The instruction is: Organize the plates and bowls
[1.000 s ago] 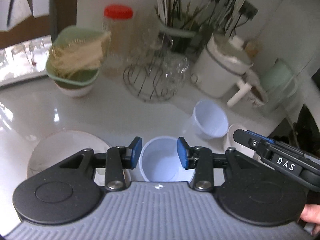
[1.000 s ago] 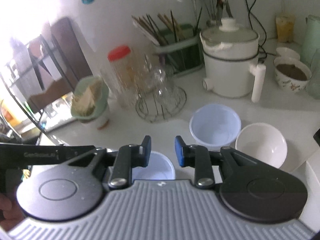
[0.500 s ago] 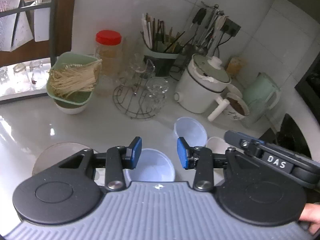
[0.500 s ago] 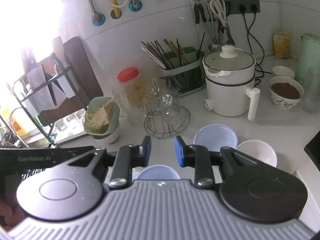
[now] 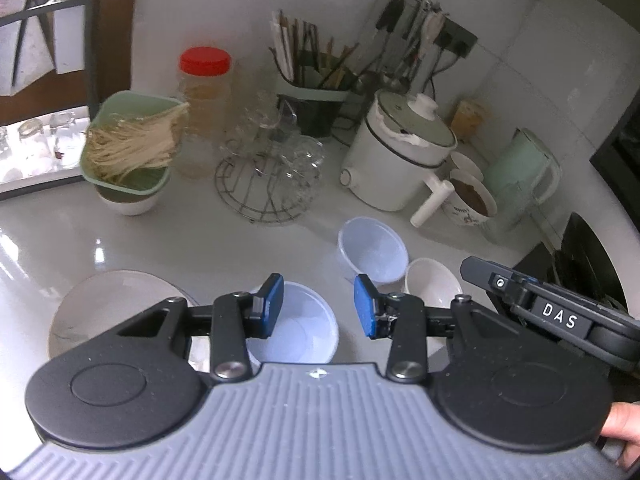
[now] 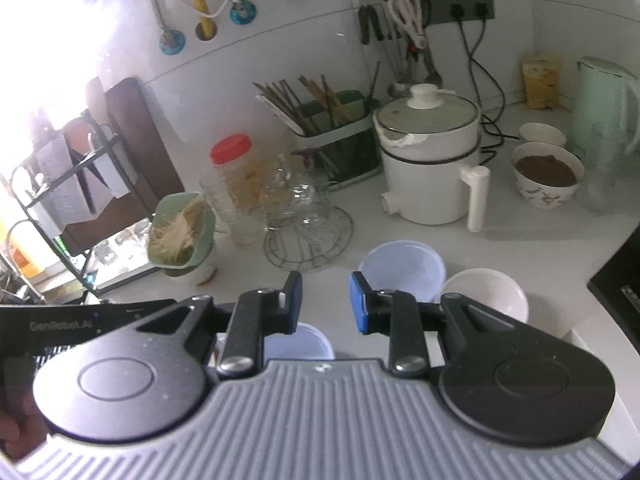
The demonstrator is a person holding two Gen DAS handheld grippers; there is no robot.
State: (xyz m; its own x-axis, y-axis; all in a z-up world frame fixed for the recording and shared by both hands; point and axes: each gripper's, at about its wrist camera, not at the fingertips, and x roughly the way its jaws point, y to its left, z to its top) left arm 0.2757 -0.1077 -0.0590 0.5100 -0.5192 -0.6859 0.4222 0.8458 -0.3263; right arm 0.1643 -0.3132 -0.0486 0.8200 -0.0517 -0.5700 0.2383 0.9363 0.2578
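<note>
Overhead, both grippers hang above the white counter point(image 5: 208, 236) with nothing in them. The left gripper point(image 5: 319, 306) has its jaws parted and empty over a pale blue bowl point(image 5: 298, 330), with a grey plate point(image 5: 108, 304) to its left. The right gripper point(image 6: 324, 304) also has its jaws apart, holding nothing. Farther off sit a second blue bowl point(image 6: 404, 266) and, touching its right side, a white bowl point(image 6: 486, 292); a white cooker point(image 6: 430, 160) stands behind them.
</note>
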